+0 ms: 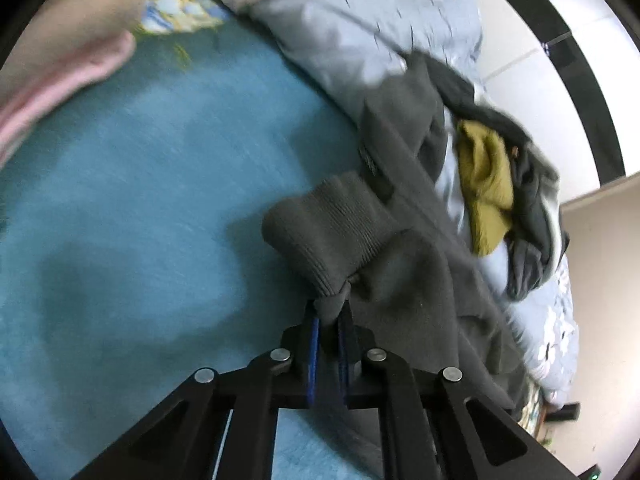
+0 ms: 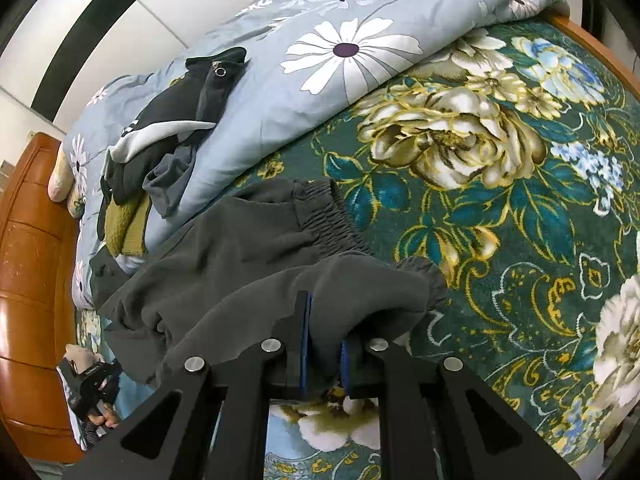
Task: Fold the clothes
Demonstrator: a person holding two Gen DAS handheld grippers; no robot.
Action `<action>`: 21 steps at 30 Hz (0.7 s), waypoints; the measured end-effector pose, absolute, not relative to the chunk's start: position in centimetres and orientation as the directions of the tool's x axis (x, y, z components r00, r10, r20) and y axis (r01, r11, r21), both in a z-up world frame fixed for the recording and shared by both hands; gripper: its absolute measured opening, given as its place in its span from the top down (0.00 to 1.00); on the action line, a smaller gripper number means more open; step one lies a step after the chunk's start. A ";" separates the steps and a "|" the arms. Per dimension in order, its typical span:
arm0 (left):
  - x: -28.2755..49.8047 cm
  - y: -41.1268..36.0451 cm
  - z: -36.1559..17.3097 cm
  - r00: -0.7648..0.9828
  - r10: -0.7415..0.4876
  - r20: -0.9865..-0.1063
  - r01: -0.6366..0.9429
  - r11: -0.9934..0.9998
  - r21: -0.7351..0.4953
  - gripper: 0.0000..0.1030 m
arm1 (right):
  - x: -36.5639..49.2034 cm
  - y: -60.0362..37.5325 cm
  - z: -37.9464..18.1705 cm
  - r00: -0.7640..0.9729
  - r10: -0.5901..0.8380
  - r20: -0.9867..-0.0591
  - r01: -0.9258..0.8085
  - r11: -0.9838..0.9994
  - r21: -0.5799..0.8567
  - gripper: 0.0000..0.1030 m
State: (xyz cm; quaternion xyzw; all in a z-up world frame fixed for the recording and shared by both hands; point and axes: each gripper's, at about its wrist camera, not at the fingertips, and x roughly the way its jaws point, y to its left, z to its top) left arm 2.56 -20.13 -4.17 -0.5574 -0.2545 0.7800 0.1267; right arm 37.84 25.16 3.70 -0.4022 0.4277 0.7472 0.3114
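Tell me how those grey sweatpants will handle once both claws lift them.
Likely floppy: the grey sweatpants already sag and bunch between the grips. Probably not slippery: the left claw pinches thick ribbed cuff, and the right claw is buried in fleecy fabric. The free leg will probably drag over the floral blanket rather than lift clear.

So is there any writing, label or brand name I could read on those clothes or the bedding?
None can be read.
Grey trousers: a small dark tag, too blurred to read.
Black jacket: a small white mark, too small to read.
Quilt and bed cover: flower prints only.
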 end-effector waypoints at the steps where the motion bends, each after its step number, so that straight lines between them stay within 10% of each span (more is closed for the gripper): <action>1: 2.8 -20.9 -3.3 -0.365 0.479 -0.798 0.094 -0.834 -0.544 0.93 | 37.9 25.0 3.8 -0.489 0.118 -0.864 -0.805 -0.442 0.396 0.87; 9: 6.1 -30.4 4.2 -0.540 0.418 -0.731 0.119 -0.822 -0.558 0.93 | 38.4 22.2 4.4 -0.576 0.059 -0.815 -0.730 -0.486 0.480 0.88; 21: 8.8 -35.4 -7.6 -0.416 0.392 -0.820 0.350 -0.763 -0.543 0.92 | 41.0 19.1 -4.6 -0.453 -0.099 -0.886 -0.777 -0.443 0.447 0.83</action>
